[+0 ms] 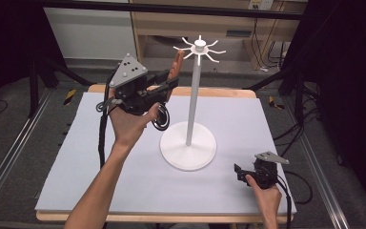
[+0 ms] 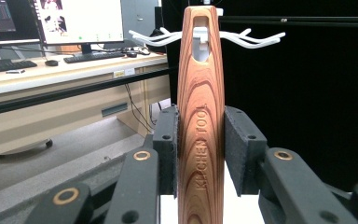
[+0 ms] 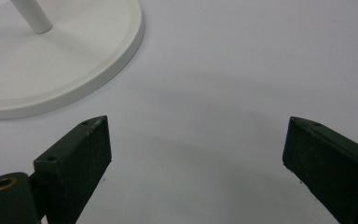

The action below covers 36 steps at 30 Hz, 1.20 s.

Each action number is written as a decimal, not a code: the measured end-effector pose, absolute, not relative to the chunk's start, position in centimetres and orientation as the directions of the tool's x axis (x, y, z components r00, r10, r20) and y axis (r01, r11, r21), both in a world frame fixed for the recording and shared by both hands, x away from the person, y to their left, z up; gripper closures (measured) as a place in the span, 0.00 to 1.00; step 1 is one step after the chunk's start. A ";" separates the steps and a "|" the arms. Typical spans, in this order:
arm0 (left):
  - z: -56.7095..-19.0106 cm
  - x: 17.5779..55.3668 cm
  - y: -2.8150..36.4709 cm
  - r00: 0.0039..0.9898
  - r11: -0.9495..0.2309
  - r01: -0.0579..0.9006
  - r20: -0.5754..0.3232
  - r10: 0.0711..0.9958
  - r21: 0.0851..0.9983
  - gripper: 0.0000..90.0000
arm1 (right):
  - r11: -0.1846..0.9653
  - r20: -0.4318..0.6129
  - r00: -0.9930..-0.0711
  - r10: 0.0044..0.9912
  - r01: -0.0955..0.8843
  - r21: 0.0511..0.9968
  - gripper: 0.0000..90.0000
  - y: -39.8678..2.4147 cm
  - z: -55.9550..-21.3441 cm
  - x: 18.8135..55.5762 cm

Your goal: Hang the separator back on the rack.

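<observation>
The left gripper (image 1: 171, 78) is clenched on a wooden kitchen tool (image 2: 200, 135), held upright in the air just beside the hooks (image 2: 256, 41) crowning the white stand (image 1: 188, 143) at mid-table, so the hanging step seems in hand. Next, the slot in the smooth, grained handle likely needs threading over one thin curved prong. The right gripper (image 3: 196, 154), jaws spread and holding nothing, rests near the table's near right corner.

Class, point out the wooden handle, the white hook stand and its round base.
wooden handle (image 2: 201, 140), left gripper view, middle of the grain
white hook stand (image 1: 193, 95), high view, pole
round base (image 3: 74, 70), right gripper view, flat top
</observation>
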<state>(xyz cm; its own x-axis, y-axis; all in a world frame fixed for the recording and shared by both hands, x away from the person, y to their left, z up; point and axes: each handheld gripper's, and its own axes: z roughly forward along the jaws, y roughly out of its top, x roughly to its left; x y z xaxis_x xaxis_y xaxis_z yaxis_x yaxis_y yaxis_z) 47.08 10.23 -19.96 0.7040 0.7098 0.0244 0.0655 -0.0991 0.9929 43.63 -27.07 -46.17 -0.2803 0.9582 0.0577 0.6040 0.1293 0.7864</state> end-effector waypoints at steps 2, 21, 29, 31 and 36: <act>-20.0 47.3 10.0 0.705 -0.100 0.068 0.023 0.709 0.993 0.75 | 0.130 0.059 -0.282 0.958 0.603 0.787 0.09 -27.1 -46.2 43.6; -21.0 48.2 8.8 0.709 -0.090 0.079 0.007 0.705 0.993 0.75 | 0.137 0.050 -0.283 0.958 0.604 0.785 0.09 -27.0 -46.3 43.7; -21.7 48.4 8.9 0.707 -0.080 0.071 0.007 0.707 0.994 0.75 | 0.141 0.048 -0.284 0.958 0.610 0.780 0.09 -27.0 -46.3 43.7; -21.7 48.4 8.8 0.707 -0.079 0.069 0.007 0.707 0.994 0.75 | 0.139 0.051 -0.282 0.958 0.612 0.778 0.09 -26.9 -46.3 43.7; -21.7 48.4 8.9 0.707 -0.078 0.067 0.008 0.707 0.995 0.74 | 0.144 0.045 -0.283 0.958 0.611 0.779 0.09 -26.9 -46.4 43.7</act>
<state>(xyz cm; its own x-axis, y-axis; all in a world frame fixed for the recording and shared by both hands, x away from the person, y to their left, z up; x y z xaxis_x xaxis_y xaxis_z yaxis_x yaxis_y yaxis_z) 48.38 8.89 -21.73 0.7072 0.7070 0.0076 0.0675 -0.0782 0.9947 43.71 -26.87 -46.36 -0.2827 0.9581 0.0451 0.6107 0.1435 0.7787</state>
